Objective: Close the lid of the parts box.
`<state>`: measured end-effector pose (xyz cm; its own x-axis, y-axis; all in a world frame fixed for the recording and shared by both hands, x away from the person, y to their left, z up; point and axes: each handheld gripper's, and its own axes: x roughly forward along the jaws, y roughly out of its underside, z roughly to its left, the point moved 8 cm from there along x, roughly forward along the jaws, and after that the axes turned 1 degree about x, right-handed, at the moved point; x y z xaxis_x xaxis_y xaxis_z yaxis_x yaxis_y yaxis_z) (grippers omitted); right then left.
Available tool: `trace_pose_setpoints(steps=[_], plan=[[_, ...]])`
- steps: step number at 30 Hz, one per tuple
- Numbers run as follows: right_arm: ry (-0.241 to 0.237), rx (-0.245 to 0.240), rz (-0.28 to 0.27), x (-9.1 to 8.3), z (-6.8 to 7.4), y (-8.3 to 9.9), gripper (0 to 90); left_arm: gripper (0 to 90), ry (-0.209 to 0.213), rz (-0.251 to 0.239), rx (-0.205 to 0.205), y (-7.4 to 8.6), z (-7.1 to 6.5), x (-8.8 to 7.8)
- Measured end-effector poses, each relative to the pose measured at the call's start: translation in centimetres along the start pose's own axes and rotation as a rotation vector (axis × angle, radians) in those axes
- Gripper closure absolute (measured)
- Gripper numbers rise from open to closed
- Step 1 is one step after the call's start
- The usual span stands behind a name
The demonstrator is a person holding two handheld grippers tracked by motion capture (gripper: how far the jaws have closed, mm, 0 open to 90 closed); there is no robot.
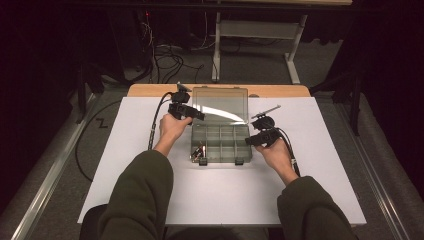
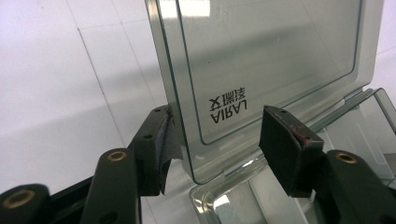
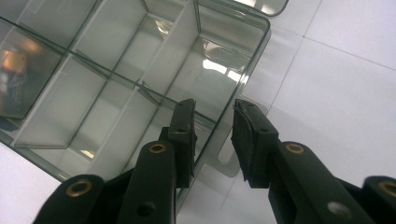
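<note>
A clear plastic compartment box point(image 1: 248, 150) stands open in the middle of the white board, its lid point(image 1: 220, 105) tipped up at the back. Small items point(image 1: 198, 150) lie in its front left compartment. My left gripper point(image 1: 192, 114) is at the lid's left corner. In the left gripper view the lid point(image 2: 261, 56), printed AIRAJ, stands between the jaws of the left gripper point(image 2: 217, 116); one pad touches its edge and the other is clear of it. My right gripper point(image 3: 215, 109) straddles the box's right wall point(image 3: 243, 70), one jaw inside a compartment, one outside, with a gap showing.
The white board point(image 1: 325, 165) covers the table, and a wooden strip point(image 1: 150, 90) shows along its back edge. Cables point(image 1: 170, 62) and a desk frame point(image 1: 295, 70) lie on the floor beyond. Dark surroundings close in on both sides.
</note>
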<state>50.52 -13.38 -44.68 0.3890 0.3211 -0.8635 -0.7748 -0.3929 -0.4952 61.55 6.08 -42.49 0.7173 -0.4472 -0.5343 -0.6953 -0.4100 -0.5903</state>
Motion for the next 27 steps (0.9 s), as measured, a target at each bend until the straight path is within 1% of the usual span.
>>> trace_pose_setpoints(steps=[8,11,13,16,17,20,25,27], plan=[[0.002,-0.001,0.001,0.0,0.0,0.0,71.8,46.5,0.024,-0.016,0.040,0.0,-0.6,-1.0],[0.002,0.001,0.001,0.0,0.0,0.0,71.8,47.4,0.027,-0.027,0.078,0.3,-0.8,-1.3],[0.003,0.000,0.000,0.0,0.0,0.0,71.8,47.8,0.026,-0.034,0.090,0.4,-0.9,-1.4],[0.003,0.000,-0.004,0.0,0.0,0.0,71.9,48.1,0.025,-0.052,0.123,0.6,-1.1,-1.7],[0.004,0.000,-0.005,0.0,0.0,0.0,71.9,48.4,0.023,-0.051,0.131,0.7,-1.1,-1.8],[0.008,0.000,-0.005,0.0,0.1,0.0,71.9,48.8,0.025,-0.054,0.139,0.8,-1.1,-2.0],[0.007,0.001,-0.005,0.0,0.1,0.0,71.9,49.2,0.026,-0.051,0.179,1.1,-1.4,-2.4],[0.007,0.002,-0.008,0.0,0.1,0.0,71.9,49.6,0.027,-0.058,0.181,1.2,-1.5,-2.5]])
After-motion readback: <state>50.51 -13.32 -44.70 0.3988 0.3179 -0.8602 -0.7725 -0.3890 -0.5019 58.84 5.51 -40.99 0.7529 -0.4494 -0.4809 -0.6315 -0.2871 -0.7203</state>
